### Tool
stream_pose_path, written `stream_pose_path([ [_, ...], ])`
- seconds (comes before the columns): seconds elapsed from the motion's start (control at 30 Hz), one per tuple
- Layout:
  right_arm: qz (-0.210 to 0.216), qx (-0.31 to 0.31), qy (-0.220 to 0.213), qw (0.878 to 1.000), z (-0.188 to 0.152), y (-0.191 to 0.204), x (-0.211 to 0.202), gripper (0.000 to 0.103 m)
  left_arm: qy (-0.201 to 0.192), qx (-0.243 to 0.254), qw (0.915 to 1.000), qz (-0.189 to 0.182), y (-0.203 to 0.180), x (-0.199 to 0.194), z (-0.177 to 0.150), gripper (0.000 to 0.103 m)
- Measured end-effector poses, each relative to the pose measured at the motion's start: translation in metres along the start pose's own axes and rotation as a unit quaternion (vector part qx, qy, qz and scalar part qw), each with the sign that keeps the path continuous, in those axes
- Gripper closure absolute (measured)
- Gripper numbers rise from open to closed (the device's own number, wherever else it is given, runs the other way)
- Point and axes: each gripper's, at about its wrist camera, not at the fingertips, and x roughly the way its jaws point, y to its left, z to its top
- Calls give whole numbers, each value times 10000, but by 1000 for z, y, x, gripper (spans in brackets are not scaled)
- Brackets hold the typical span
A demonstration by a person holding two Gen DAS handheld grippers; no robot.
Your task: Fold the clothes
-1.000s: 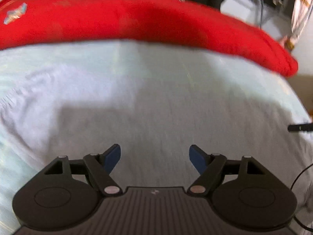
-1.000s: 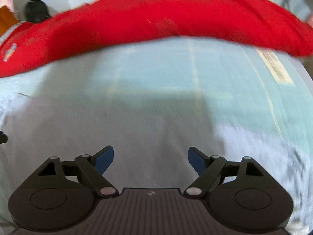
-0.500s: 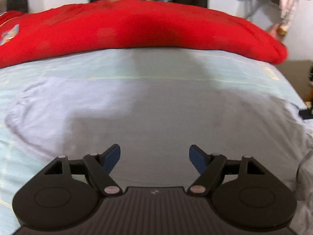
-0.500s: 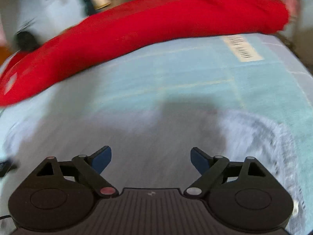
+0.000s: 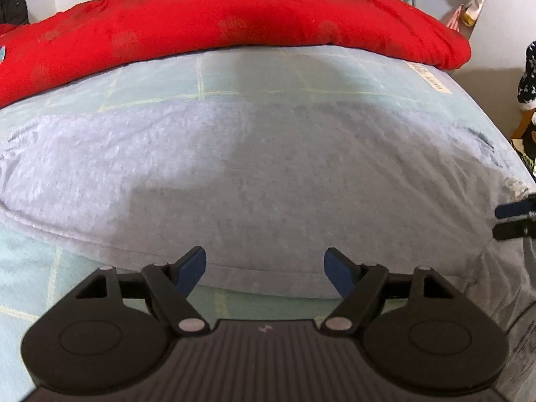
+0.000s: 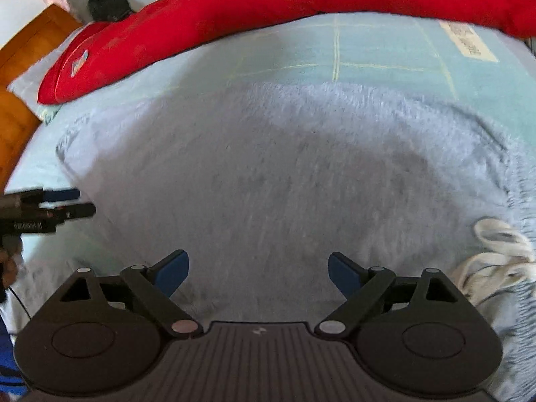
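Pale lavender-grey fleece garment [image 5: 254, 174] lies spread flat across the bed, hemmed edge nearest, fuzzy far edge just short of the red bedding; white drawstring [image 6: 495, 254] bunched at one end

The pale grey garment [image 5: 268, 174] is a fleecy, nubbly matt cloth. Beneath it the light blue bedsheet [image 5: 254, 77] looks smooth and woven. The far red blanket [image 5: 234, 23] is soft, plush cloth. At far left, the headboard [image 6: 20, 67] is glossy orange wood.
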Motion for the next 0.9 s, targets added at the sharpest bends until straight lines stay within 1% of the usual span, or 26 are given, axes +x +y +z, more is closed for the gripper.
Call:
stream_pose_path([
  [0.17,137,-60,-51,9999,-11,-7,-9,9,-59,-9,10000,42,-30,-4,2,25],
  [0.3,204,-45,-90,9997,-22,-12,-16,9,-63,208,9997,60,-47,-3,2,24],
  [0.4,203,44,-118,9997,-31,-13,-22,9,-16,187,9998,-85,-50,3,2,25],
  [0.47,110,61,-109,9999,-37,-14,-21,9,42,120,9997,-228,-50,7,2,25],
  [0.57,-26,59,-82,9999,-44,-14,-16,9,72,142,9994,-305,-51,10,0,25],
  [0.67,-168,-93,-86,9998,-51,-10,-12,7,-94,133,9995,-273,-51,1,-5,25],
  [0.77,-292,-339,-54,9990,-58,-3,-4,0,-229,20,9994,-245,-46,-9,-10,25],
  [0.9,-562,-671,24,9962,-62,7,8,0,-293,-109,9994,-126,-41,-24,-20,25],
])
